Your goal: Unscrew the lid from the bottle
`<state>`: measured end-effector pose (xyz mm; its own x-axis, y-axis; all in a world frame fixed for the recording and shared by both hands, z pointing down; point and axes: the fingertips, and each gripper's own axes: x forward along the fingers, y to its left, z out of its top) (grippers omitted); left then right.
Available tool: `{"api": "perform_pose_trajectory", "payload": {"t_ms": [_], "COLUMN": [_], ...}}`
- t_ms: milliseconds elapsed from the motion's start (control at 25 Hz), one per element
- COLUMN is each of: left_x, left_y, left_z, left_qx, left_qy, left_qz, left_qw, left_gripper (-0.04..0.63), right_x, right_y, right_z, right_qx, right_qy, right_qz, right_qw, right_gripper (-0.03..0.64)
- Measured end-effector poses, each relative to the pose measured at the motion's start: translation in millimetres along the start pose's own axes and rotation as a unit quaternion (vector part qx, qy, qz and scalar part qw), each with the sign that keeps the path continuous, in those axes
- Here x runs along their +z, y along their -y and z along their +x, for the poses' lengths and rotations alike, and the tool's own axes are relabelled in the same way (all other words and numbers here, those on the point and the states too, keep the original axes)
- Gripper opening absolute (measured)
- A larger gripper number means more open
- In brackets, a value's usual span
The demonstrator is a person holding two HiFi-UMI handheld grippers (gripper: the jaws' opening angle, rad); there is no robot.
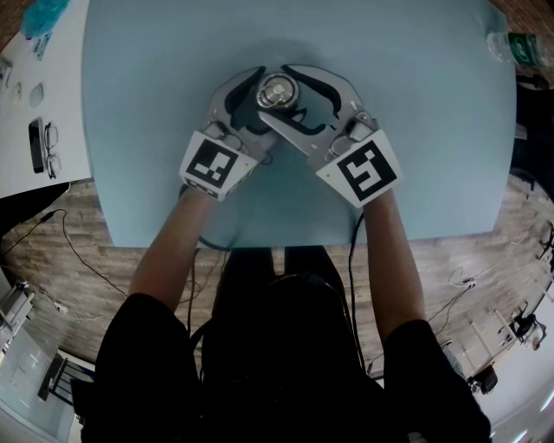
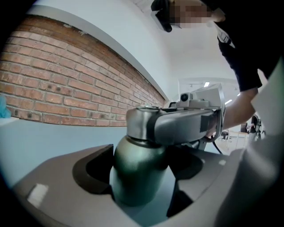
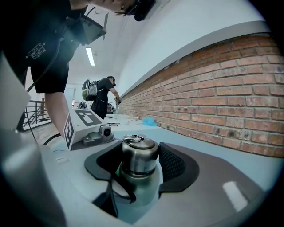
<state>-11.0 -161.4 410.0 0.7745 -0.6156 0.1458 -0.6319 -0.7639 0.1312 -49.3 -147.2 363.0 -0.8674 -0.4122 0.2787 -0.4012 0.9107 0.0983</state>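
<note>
A dark green bottle [image 2: 135, 177] stands on the light blue table [image 1: 415, 156]. It carries a steel lid [image 1: 278, 90] with a small ring on top. My left gripper [image 2: 142, 169] comes in from the left, jaws closed round the bottle's body. My right gripper [image 3: 140, 162] reaches in higher from the right, both pads pressed on the lid [image 3: 140, 153]. One right finger [image 2: 186, 126] crosses the lid in the left gripper view. The bottle's lower half is hidden behind the jaws.
A white side table at the left holds a phone and glasses [image 1: 39, 143]. A teal object [image 1: 43, 13] lies at the far left corner and a clear plastic item [image 1: 511, 48] at the far right. A brick wall [image 3: 230, 102] runs behind the table.
</note>
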Motion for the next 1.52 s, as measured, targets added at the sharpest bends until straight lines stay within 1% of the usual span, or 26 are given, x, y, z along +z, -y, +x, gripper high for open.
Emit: {"api": "perform_pose_trajectory", "payload": {"t_ms": [80,280,480,680,960,1080,1200,1320,1520], "left_x": [-1.6,3.7,-0.1,1.3,-0.9,3.5,0.8,2.3,5.2], "left_y": [0.2,0.6,1.2,0.7,0.9,1.5,1.9,1.9,2.3], "left_z": [-0.4,0.4,-0.4,-0.1,-0.8,0.2,-0.3,-0.5,0.1], "left_qx": [-0.002,-0.007,-0.012,-0.017,-0.03,-0.037,-0.044,-0.046,-0.049], "left_qy": [-0.004,0.005,-0.003,0.0,-0.007,0.002,-0.004,0.002,0.007], "left_qz": [-0.001,0.001,-0.001,0.004,0.006,0.005,0.006,0.005,0.009], "left_qw": [1.0,1.0,0.9999,0.9999,0.9995,0.9993,0.999,0.9989,0.9987], "left_gripper": [0.37,0.37,0.37,0.37,0.37,0.37,0.37,0.37,0.37], "right_x": [-0.4,2.4,1.6,4.0,4.2,3.6,3.6,5.3,4.5], "right_y": [-0.2,0.1,-0.4,0.5,-0.2,-0.4,-0.5,-0.8,-1.5], "right_z": [-0.2,0.2,-0.4,0.2,0.8,0.7,1.0,1.1,0.8], "right_qx": [0.002,0.004,0.01,0.014,0.029,0.034,0.039,0.044,0.049], "right_qy": [-0.001,0.01,0.008,0.017,0.019,0.017,0.02,0.027,0.022], "right_qz": [0.0,0.006,0.004,0.01,0.007,0.006,0.011,0.015,0.008], "right_qw": [1.0,1.0,1.0,1.0,0.999,0.999,0.999,0.999,0.999], "right_gripper": [0.261,0.261,0.261,0.262,0.262,0.262,0.262,0.262,0.262]}}
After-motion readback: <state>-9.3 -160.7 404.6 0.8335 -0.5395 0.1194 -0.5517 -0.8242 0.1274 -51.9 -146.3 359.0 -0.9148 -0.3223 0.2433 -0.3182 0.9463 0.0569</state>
